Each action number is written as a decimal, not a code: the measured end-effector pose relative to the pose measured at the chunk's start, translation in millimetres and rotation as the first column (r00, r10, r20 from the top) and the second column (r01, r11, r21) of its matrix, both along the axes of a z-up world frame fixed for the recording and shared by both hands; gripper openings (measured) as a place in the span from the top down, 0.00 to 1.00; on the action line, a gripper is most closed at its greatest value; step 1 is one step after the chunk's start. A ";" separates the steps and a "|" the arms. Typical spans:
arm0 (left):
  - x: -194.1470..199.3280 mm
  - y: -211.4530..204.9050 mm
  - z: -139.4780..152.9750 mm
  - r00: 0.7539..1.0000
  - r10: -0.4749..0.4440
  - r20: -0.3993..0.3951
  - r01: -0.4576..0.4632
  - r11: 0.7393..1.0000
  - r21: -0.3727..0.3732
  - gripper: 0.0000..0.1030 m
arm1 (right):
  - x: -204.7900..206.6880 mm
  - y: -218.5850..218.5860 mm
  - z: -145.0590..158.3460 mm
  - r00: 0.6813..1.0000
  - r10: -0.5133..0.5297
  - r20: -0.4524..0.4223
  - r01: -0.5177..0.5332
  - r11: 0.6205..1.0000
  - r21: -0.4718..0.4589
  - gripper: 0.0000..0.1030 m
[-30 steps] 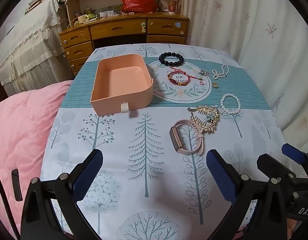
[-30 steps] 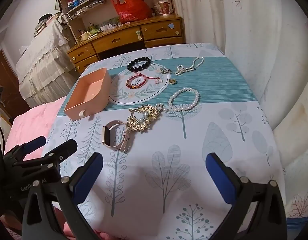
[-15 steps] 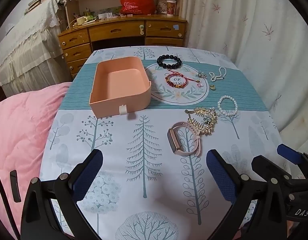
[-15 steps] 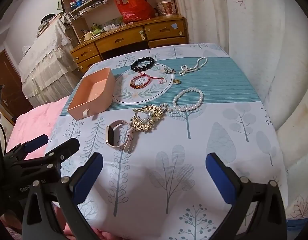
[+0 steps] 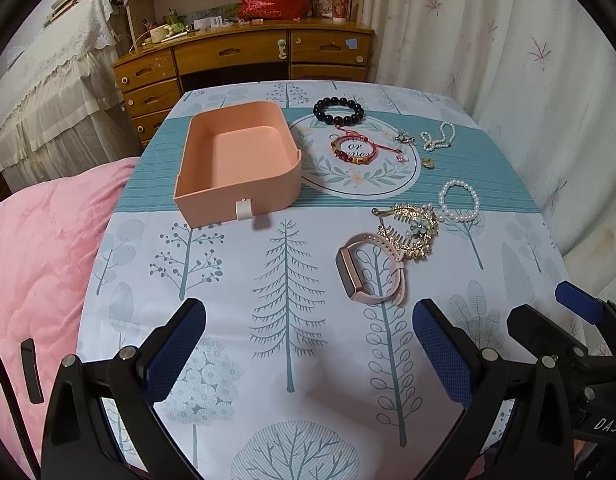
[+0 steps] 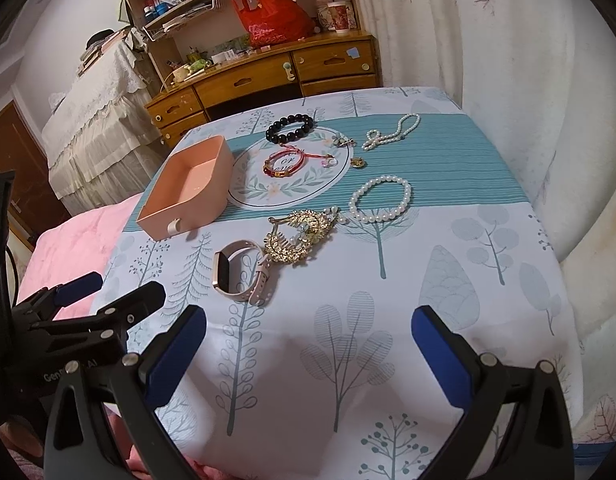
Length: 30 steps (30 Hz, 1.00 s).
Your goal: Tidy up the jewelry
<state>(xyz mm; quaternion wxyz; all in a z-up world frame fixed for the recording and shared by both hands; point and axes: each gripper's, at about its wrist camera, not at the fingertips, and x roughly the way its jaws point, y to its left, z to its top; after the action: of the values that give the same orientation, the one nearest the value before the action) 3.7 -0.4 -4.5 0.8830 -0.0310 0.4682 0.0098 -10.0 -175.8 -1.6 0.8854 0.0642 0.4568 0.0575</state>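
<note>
We have drawn back a little from the bench (image 5: pixel 236 360). Both our left gripper (image 5: pixel 308 344) and right gripper (image 6: pixel 308 344) keep padded fingers apart, empty. The smooth peach box (image 5: pixel 238 196) sits near the beaded pearl bracelet (image 6: pixel 380 198).

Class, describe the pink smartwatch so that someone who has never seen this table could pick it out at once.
Start at the peach tray on the tree-print tablecloth, then look to its right and nearer the camera. There the pink smartwatch lies beside a gold hair comb. It alone has a flat rectangular face and a smooth strap; everything else is beaded or ornate.
</note>
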 end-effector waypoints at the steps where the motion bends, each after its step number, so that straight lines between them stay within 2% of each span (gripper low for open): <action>1: 0.1 0.4 -0.5 1.000 -0.001 -0.001 0.001 1.000 -0.002 0.01 | -0.6 -1.4 -0.7 1.000 -0.004 0.007 0.004 1.000 -0.002 0.00; 11: 4.7 -0.7 -7.1 1.000 -0.010 -0.024 0.010 1.000 -0.029 0.01 | -4.1 -4.0 -5.8 1.000 0.011 0.025 -0.010 1.000 -0.013 0.00; 19: 2.4 -2.4 -2.0 1.000 -0.015 0.003 0.015 1.000 -0.025 0.01 | -4.2 -0.9 0.0 0.998 0.028 0.052 -0.026 0.999 -0.037 0.00; 30: -0.9 -3.2 -0.6 1.000 -0.020 0.002 0.020 0.999 -0.038 0.01 | -6.2 0.6 1.9 0.998 0.025 0.057 -0.023 0.999 -0.035 0.00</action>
<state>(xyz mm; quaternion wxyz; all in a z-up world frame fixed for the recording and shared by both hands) 2.8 -3.7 -5.1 0.8827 -0.0433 0.4679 -0.0081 -16.2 -175.2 0.3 0.8983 0.0416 0.4329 0.0623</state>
